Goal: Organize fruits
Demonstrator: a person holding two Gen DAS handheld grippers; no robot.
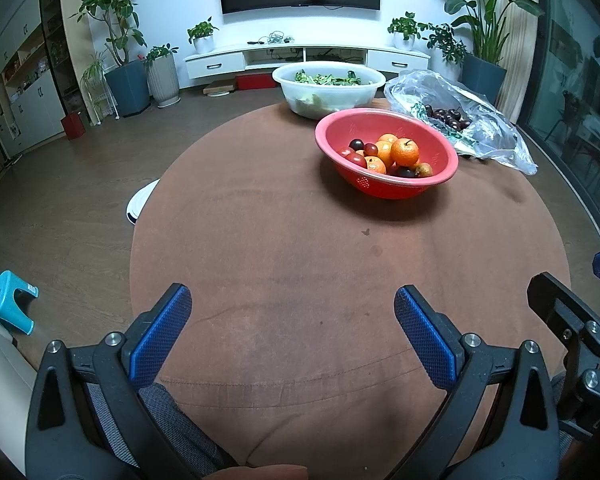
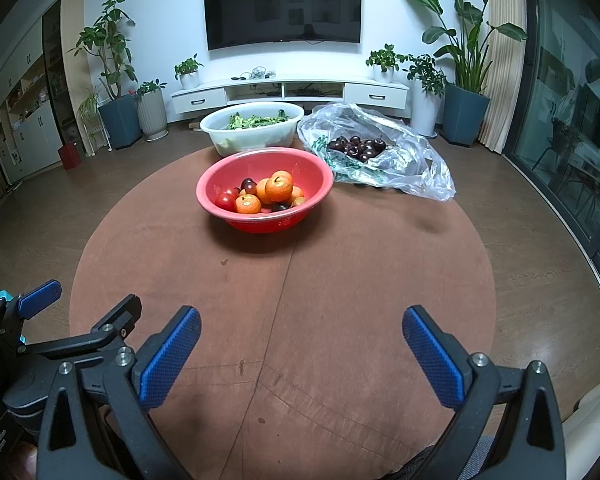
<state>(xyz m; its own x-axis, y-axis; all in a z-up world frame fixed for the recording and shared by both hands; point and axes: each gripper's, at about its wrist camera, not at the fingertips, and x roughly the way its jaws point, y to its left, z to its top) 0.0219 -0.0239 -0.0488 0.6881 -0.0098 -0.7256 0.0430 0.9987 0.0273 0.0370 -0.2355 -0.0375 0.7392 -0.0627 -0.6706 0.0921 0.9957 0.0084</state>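
A red perforated bowl (image 1: 444, 148) stands on the round brown table (image 1: 300, 260), holding oranges (image 1: 405, 152), dark plums and a red tomato. It also shows in the right wrist view (image 2: 220, 184), with the oranges (image 2: 279, 189) piled in its middle. Behind it lies a clear plastic bag of dark cherries (image 1: 448, 114) (image 2: 358, 146). My left gripper (image 1: 293, 298) is open and empty above the near table edge. My right gripper (image 2: 302, 318) is open and empty, beside the left one, far short of the bowl.
A white translucent basin of green vegetables (image 1: 328, 88) (image 2: 252, 128) stands at the table's far edge. A white round object (image 1: 138, 204) sits on the floor left of the table. A blue stool (image 1: 10, 304) stands at the near left. A TV cabinet and potted plants line the far wall.
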